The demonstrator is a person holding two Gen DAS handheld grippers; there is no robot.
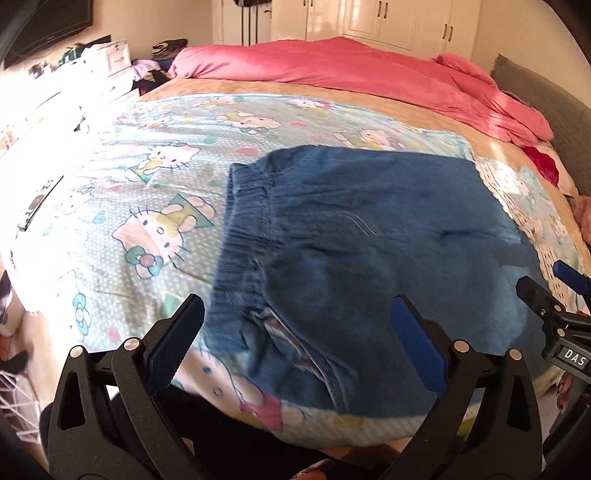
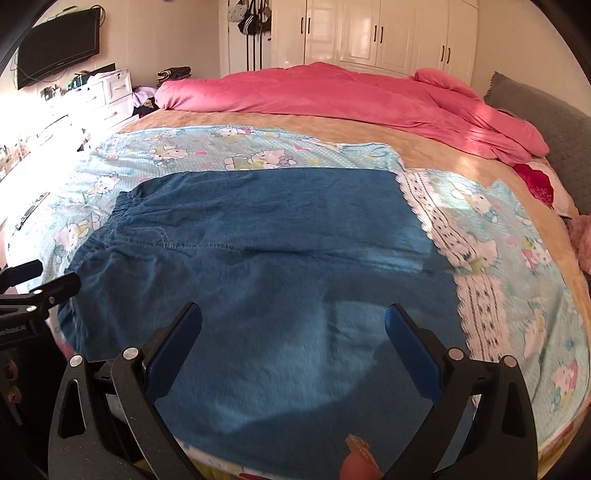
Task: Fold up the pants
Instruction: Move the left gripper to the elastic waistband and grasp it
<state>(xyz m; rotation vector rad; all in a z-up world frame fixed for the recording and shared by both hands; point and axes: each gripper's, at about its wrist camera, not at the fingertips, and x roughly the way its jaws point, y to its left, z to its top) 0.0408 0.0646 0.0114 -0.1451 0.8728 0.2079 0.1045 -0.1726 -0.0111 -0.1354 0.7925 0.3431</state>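
Blue denim pants [image 1: 351,236] lie flat on the bed, elastic waistband [image 1: 243,229] to the left and leg ends to the right. In the right wrist view the pants [image 2: 258,266] fill the middle. My left gripper [image 1: 295,317] is open and empty, above the near waistband corner. My right gripper [image 2: 293,325] is open and empty, above the near edge of the legs. The right gripper's tips [image 1: 554,284] show at the right edge of the left wrist view. The left gripper's tips [image 2: 40,280] show at the left edge of the right wrist view.
The pants rest on a light blue cartoon-cat sheet [image 1: 147,184] over a tan bedspread [image 2: 461,162]. A pink duvet [image 2: 332,92] is bunched at the far side. A grey cushion [image 2: 546,110] lies far right. White drawers [image 2: 110,92] and wardrobes [image 2: 369,33] stand beyond.
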